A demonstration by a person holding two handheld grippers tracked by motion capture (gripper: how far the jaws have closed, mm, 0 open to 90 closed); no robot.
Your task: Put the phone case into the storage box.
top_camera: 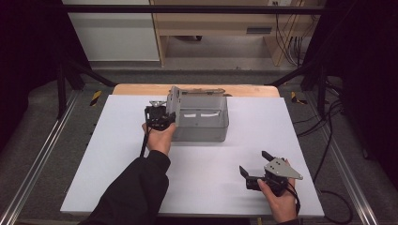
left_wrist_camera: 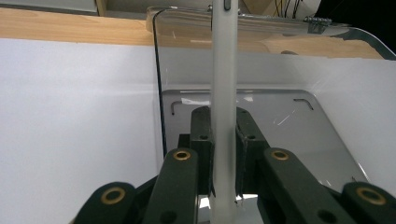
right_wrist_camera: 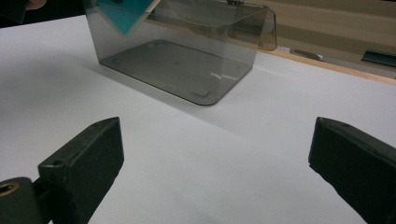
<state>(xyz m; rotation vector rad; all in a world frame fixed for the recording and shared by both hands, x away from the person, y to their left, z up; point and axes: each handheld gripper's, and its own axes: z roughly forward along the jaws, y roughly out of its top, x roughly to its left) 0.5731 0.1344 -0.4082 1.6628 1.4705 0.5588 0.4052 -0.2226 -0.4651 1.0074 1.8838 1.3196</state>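
The left gripper (top_camera: 165,114) has its jaws clamped on the raised lid (left_wrist_camera: 224,93) of the smoky plastic box (top_camera: 202,123) at the counter's (top_camera: 117,140) far edge, likely mid-swing, while the right gripper (top_camera: 256,166) waits nearby, jaws wide and empty.

A clear, smoky-grey plastic box (top_camera: 202,121) stands upright on the white table top (top_camera: 234,159), near its far edge. A flat, pale lid (left_wrist_camera: 224,93), apparently hinged, rises edge-on at the box's left end, standing roughly upright above the open box.
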